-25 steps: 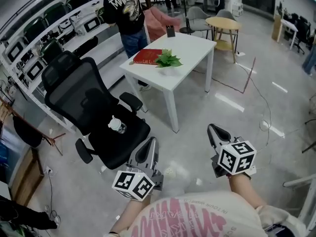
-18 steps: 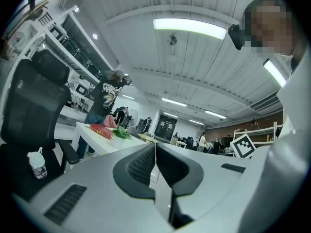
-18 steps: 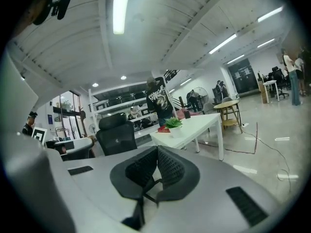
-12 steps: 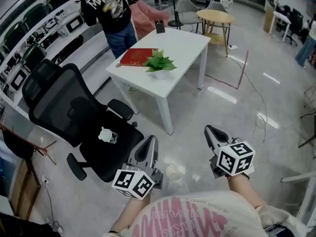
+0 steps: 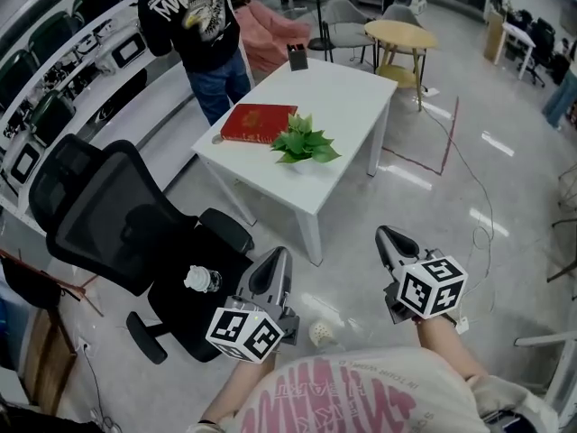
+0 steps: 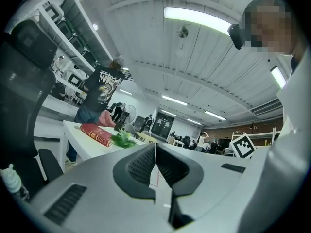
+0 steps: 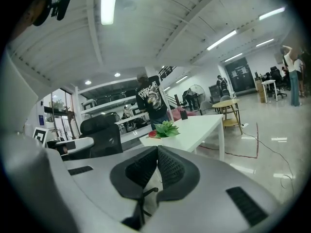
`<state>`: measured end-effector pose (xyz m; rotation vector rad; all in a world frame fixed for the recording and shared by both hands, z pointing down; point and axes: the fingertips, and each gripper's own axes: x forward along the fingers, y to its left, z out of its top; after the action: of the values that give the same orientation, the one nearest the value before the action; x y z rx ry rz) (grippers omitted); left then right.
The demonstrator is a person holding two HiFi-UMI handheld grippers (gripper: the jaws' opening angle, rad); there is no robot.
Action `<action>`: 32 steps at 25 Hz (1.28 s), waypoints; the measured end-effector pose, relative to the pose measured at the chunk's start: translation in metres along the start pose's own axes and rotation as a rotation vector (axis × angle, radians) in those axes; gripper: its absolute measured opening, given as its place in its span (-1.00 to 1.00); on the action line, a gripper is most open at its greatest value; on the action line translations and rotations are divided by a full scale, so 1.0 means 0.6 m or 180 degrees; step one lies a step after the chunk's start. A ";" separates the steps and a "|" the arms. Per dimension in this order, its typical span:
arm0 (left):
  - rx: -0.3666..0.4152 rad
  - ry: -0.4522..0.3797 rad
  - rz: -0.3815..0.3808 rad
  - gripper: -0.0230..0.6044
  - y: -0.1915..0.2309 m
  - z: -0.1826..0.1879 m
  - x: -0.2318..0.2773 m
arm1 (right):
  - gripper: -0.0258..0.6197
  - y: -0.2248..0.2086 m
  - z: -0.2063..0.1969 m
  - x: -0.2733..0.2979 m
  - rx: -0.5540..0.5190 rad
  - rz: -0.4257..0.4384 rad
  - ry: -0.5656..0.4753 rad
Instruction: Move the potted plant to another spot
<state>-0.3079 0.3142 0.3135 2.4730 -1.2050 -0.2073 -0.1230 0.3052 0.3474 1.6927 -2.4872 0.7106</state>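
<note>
The potted plant [image 5: 306,142], green leaves in a small white pot, stands near the front edge of a white table [image 5: 356,93], beside a red book [image 5: 259,122]. It also shows far ahead in the left gripper view as a plant [image 6: 122,139] and in the right gripper view as a plant [image 7: 166,128]. My left gripper [image 5: 278,258] and right gripper [image 5: 389,237] hover over the floor well short of the table. Both are shut and empty, with the left gripper's pads [image 6: 141,166] and the right gripper's pads [image 7: 172,168] pressed together.
A black office chair [image 5: 117,228] with a small bottle [image 5: 203,280] on its seat stands at my left. A person in a black printed shirt [image 5: 194,21] stands at the table's far left side. Behind are a round wooden table [image 5: 399,34], grey chairs and a floor cable [image 5: 469,174].
The table with the plant has come nearer and lower in the head view, and the office chair has slid to the left. Both grippers stay shut and level.
</note>
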 end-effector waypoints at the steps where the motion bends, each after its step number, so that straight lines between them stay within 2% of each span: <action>1: 0.0013 0.0001 0.0006 -0.85 0.015 0.009 0.012 | -0.87 -0.002 0.009 0.019 0.0002 0.0004 -0.0013; 9: 0.0070 0.0011 0.0059 -0.85 0.118 0.052 0.099 | -0.87 -0.026 0.052 0.153 0.0120 0.0048 -0.0094; 16: 0.0086 -0.0033 0.0076 -0.85 0.172 0.062 0.159 | -0.87 -0.043 0.075 0.224 0.0144 0.0140 -0.0200; 24: -0.0131 -0.0068 0.0028 -0.85 0.203 0.042 0.212 | -0.87 -0.052 0.072 0.283 0.0037 0.0348 -0.0094; 32: -0.0118 -0.0109 0.0442 -0.85 0.250 0.049 0.278 | -0.88 -0.096 0.114 0.384 -0.0218 0.0638 0.0111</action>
<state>-0.3217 0.0916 0.3520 2.3519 -1.3687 -0.2326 -0.1490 0.0605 0.3736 1.4109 -2.6492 0.6550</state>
